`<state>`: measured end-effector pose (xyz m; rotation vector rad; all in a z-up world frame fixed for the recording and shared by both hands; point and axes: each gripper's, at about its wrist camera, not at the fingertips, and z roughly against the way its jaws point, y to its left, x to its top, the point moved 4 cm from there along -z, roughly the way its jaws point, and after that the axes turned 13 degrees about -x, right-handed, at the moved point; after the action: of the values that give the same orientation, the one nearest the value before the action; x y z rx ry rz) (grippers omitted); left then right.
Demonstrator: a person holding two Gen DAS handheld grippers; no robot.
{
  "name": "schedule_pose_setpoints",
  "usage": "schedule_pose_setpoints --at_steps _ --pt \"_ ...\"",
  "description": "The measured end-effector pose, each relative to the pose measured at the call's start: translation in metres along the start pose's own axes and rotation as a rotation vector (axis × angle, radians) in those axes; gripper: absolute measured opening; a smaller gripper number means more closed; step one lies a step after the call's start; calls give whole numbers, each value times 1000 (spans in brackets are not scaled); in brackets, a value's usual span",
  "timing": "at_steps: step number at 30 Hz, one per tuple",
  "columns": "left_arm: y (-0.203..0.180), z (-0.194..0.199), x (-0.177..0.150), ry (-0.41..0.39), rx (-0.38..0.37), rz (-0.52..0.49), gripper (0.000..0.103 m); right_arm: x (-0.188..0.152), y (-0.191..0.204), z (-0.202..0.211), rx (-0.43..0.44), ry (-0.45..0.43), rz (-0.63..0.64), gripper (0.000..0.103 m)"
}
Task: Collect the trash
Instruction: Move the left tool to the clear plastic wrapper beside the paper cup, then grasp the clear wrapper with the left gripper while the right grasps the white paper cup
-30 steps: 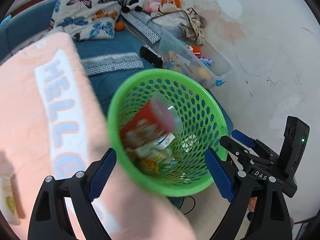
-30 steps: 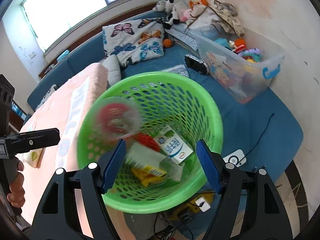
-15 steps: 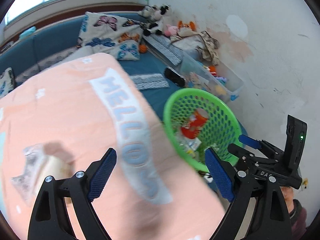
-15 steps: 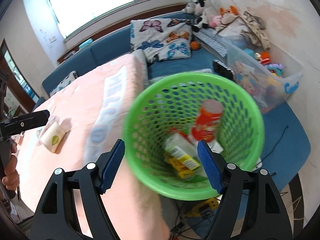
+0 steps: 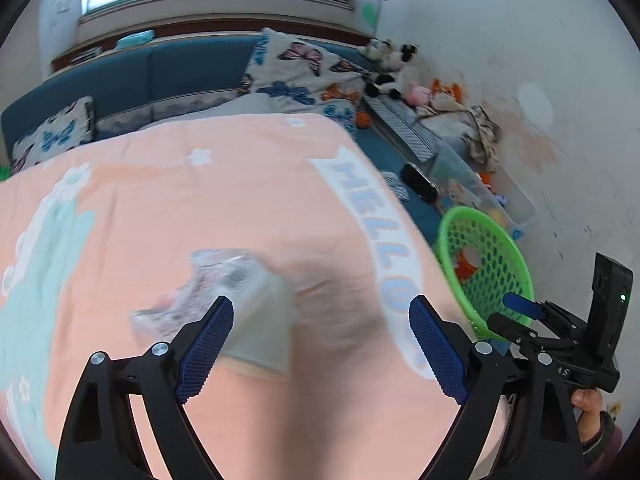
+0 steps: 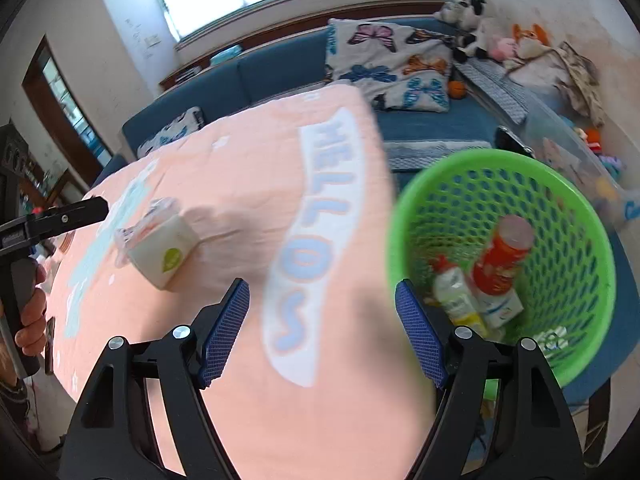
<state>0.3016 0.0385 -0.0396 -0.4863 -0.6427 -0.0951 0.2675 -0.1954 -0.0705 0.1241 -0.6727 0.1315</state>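
— Left wrist: blurred pack of trash [image 5: 224, 292], probably a wrapped carton, lying on the peach blanket [image 5: 200, 208], just ahead of left claw [image 5: 320, 344], spread wide, empty.

— Right claw [image 6: 322, 332]: also released, holding nothing, beside green basket [image 6: 404, 216] with red can [image 6: 502, 260].

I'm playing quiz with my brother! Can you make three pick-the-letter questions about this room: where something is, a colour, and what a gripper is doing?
1. Where is the white carton?
A. on the pink blanket
B. in the basket
C. on the floor

2. What colour is the basket?
A. blue
B. green
C. red

3. The left hand-held gripper is:
A. shut on a bottle
B. shut on nothing
C. open

Answers: 1 A, it lies on the blanket; 2 B, its mesh wall is green; 3 C, both pads stand wide apart, holding nothing.
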Motion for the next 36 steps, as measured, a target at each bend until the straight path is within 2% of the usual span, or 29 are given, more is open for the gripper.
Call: schedule_pose_setpoints --at_steps 6,12,17,23,25,32,35,36 --pt "37 17 -6 -22 19 51 87 11 41 -3 13 -2 55 75" --pt "68 14 -17 10 20 78 87 15 64 -8 6 6 88 75" --pt "71 2 -24 43 13 36 88 17 73 -7 -16 9 109 75" --pt "67 -13 -23 80 111 -96 89 20 85 -9 -29 21 124 75" --pt "70 -15 -21 81 104 -93 89 20 89 -11 -32 25 129 75" --pt "91 -23 -14 90 162 -67 89 22 93 -20 -39 39 130 75" --pt "104 -22 -12 74 126 -6 87 23 95 -25 -31 50 124 75" --pt "108 -23 -11 72 104 18 80 23 95 -27 -25 57 119 75"
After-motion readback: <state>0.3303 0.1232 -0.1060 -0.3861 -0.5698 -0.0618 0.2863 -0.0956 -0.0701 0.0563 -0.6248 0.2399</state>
